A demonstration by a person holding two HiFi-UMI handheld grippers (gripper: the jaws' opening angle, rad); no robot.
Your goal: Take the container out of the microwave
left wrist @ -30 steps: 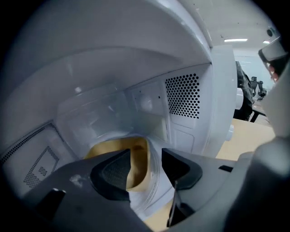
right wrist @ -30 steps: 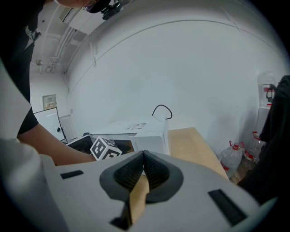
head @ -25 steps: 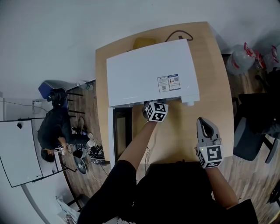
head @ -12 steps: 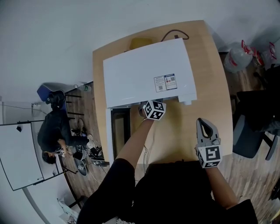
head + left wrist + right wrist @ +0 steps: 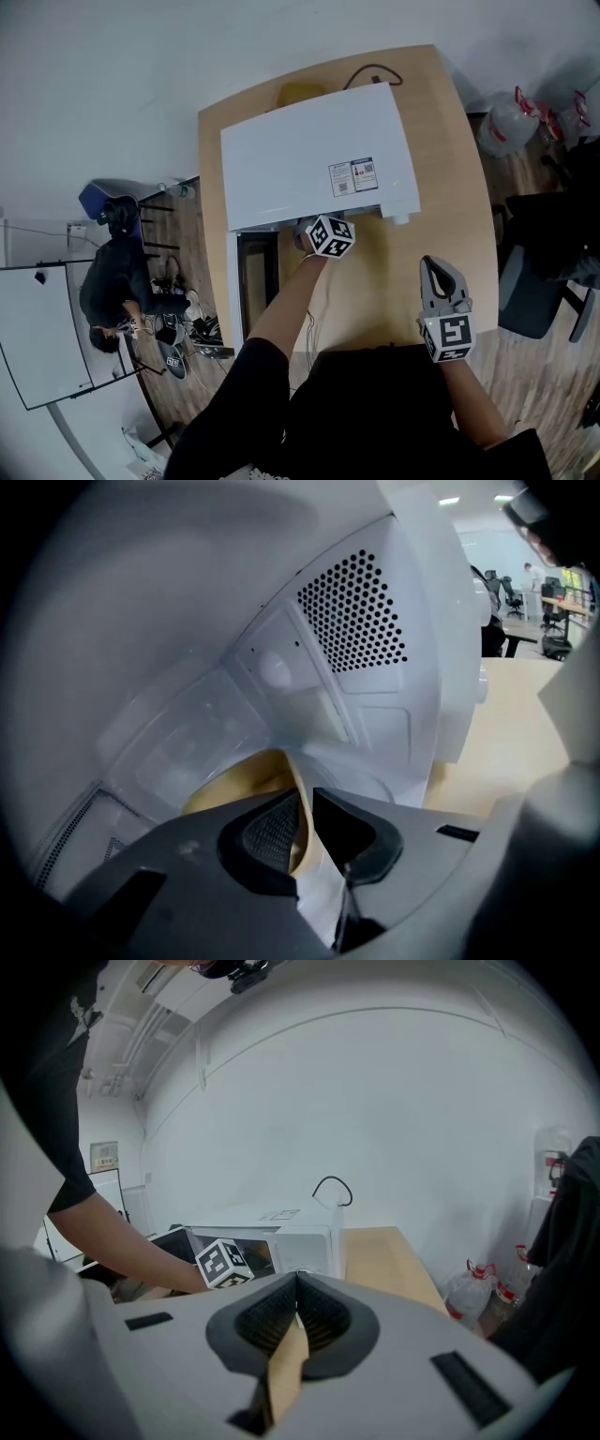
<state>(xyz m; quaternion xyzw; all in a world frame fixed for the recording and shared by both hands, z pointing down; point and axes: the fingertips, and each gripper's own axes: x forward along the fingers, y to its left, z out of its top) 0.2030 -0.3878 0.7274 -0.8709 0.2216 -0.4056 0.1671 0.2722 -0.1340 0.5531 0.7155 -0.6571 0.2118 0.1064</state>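
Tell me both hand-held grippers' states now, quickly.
Left hand-held gripper: jaws just closed on the container rim inside the microwave.
Right hand-held gripper: closed, empty.

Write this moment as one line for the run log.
left gripper: jaws just closed onto container rim, inside microwave | right gripper: shut, empty, over table

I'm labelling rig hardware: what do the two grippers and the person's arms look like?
The left gripper and right gripper are grey plastic with dark textured pads. Each carries a cube of black-and-white square markers. The person wears a black short-sleeved top.
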